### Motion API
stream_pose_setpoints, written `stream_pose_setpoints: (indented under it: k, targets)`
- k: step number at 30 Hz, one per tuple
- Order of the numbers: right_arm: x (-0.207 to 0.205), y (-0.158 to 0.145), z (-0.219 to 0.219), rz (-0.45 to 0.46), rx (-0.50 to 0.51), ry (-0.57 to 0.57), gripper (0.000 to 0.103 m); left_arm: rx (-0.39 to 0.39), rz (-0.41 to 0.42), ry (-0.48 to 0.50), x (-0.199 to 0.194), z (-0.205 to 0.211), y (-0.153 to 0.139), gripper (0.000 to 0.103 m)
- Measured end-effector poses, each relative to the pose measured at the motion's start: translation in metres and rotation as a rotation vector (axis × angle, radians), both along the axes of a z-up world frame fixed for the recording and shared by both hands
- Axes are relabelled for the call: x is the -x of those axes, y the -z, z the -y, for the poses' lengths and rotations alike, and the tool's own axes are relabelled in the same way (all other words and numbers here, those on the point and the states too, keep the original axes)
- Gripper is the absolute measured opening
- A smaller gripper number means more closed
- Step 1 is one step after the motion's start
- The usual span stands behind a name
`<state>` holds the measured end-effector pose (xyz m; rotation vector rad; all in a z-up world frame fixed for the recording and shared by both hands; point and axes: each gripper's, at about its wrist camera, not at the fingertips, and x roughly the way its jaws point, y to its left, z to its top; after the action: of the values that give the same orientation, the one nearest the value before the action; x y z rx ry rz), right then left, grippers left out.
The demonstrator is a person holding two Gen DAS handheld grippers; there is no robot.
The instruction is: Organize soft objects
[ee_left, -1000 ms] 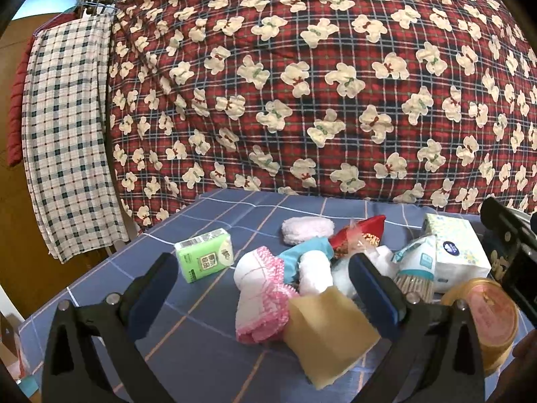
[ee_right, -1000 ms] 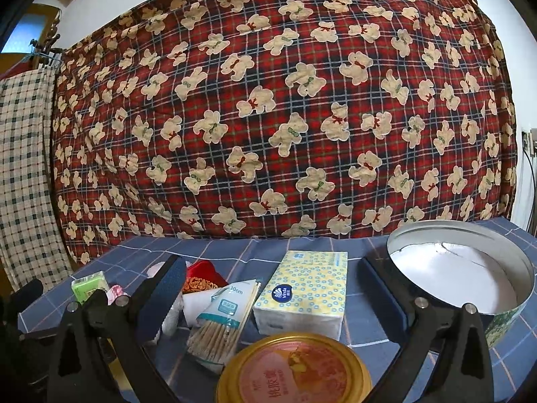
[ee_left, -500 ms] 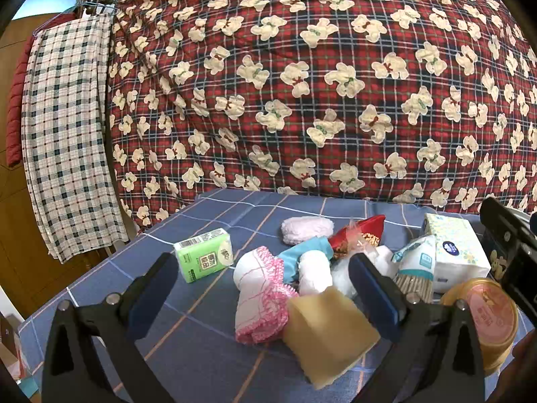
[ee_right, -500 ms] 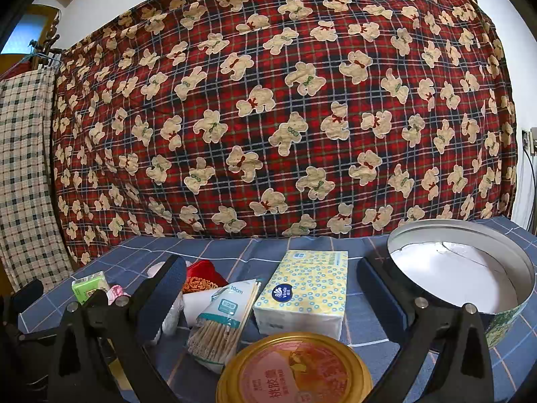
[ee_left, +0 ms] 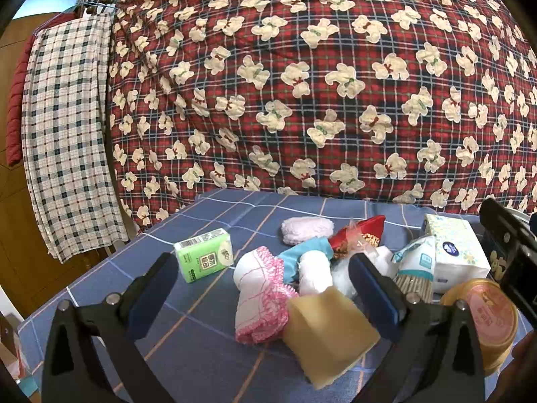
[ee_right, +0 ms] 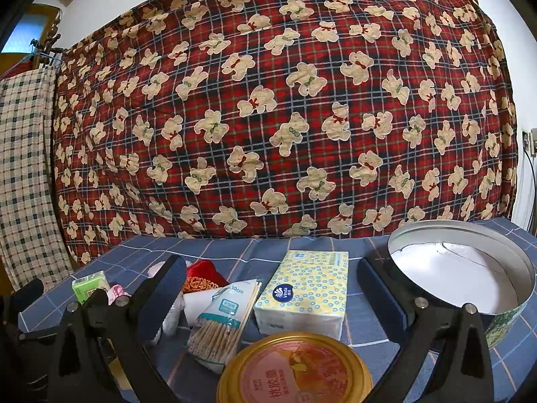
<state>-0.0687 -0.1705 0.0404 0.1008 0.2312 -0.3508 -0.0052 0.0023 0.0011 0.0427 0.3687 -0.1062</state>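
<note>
Both tools released, nothing gripped. Left tool (ee_left: 265, 275) hovers over the soft pile: pink-edged cloth (ee_left: 260, 297) and yellow sponge (ee_left: 330, 327) on the tabletop (ee_left: 208, 352), likely lined up for first pick. Right tool (ee_right: 272, 280) faces the tissue pack (ee_right: 305, 288); open tin (ee_right: 463, 278) beside it, probably the destination.

Gold-lidded tin (ee_right: 295, 369): lower part cut off by bottom edge of right wrist view; lid print too blurred to read. Round container (ee_right: 513, 305): near wall partly hidden behind right claw (ee_right: 268, 288) finger. Red pouch (ee_left: 360, 235): mostly buried under clear wrap. Green tissue pack (ee_right: 90, 284): label too small to read.
</note>
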Motion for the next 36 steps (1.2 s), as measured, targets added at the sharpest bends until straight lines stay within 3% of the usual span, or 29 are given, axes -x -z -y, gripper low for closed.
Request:
stream_pose_setpoints:
  k: [29,33,36]
  targets:
    - [0.0,0.0,0.0,-0.001,0.002,-0.004,0.103,0.002,-0.002,0.001,0.0,0.0,0.001,0.103]
    - [-0.002,0.001,-0.002,-0.011,0.004,-0.016,0.103,0.035,-0.041,0.012,-0.001,-0.009,0.003,0.103]
    - [-0.005,0.001,-0.008,-0.021,0.006,-0.043,0.103,0.004,-0.068,-0.014,-0.004,-0.025,0.006,0.103]
